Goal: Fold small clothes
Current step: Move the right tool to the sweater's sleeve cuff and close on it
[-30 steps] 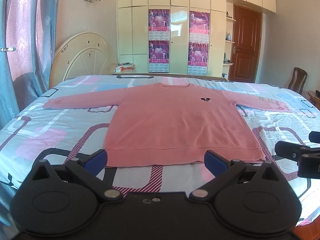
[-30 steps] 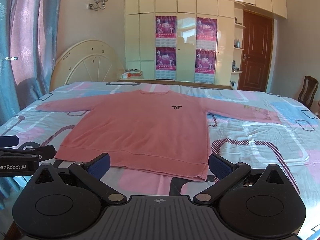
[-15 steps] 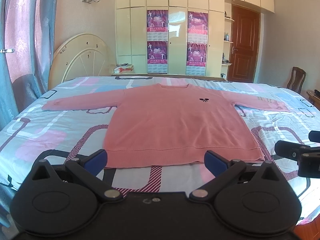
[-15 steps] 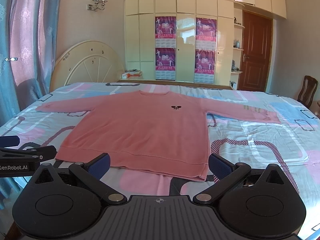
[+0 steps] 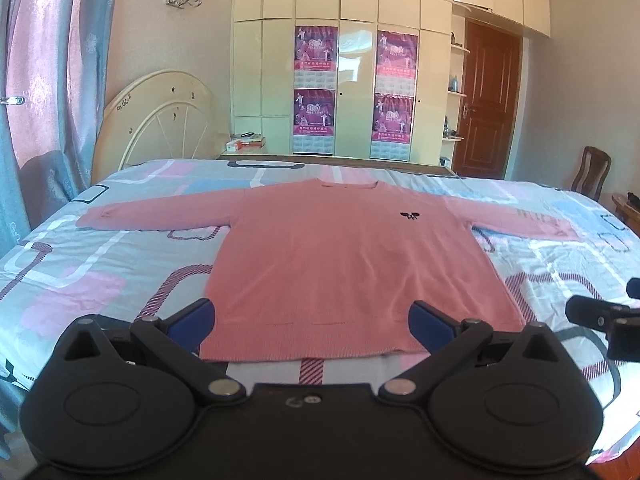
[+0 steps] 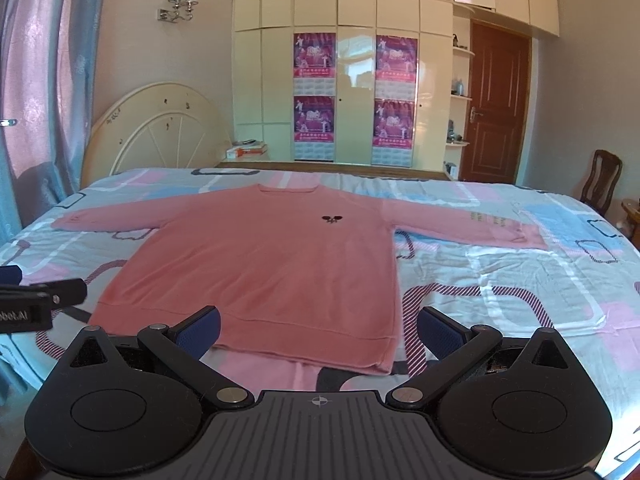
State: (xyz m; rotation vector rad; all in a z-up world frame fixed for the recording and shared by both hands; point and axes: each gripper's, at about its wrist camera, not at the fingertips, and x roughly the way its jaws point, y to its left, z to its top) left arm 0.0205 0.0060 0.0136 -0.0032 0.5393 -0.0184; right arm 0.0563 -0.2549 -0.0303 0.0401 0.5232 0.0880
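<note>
A pink long-sleeved sweater (image 5: 352, 264) with a small black chest logo lies flat, face up, on the bed, both sleeves spread out; it also shows in the right wrist view (image 6: 272, 264). My left gripper (image 5: 312, 318) is open and empty, held just short of the hem near its left half. My right gripper (image 6: 318, 326) is open and empty, held before the hem's right corner. Each gripper shows at the edge of the other's view, the right one (image 5: 604, 314) and the left one (image 6: 40, 294).
The bed (image 5: 80, 272) has a patterned pink, blue and white cover. A cream headboard (image 5: 160, 120) leans at the far left by curtains (image 5: 44, 80). A wardrobe (image 5: 356, 80), a brown door (image 5: 490, 104) and a chair (image 5: 592, 172) stand beyond.
Both grippers have drifted slightly forward toward the hem and stay open. The sweater has not moved.
</note>
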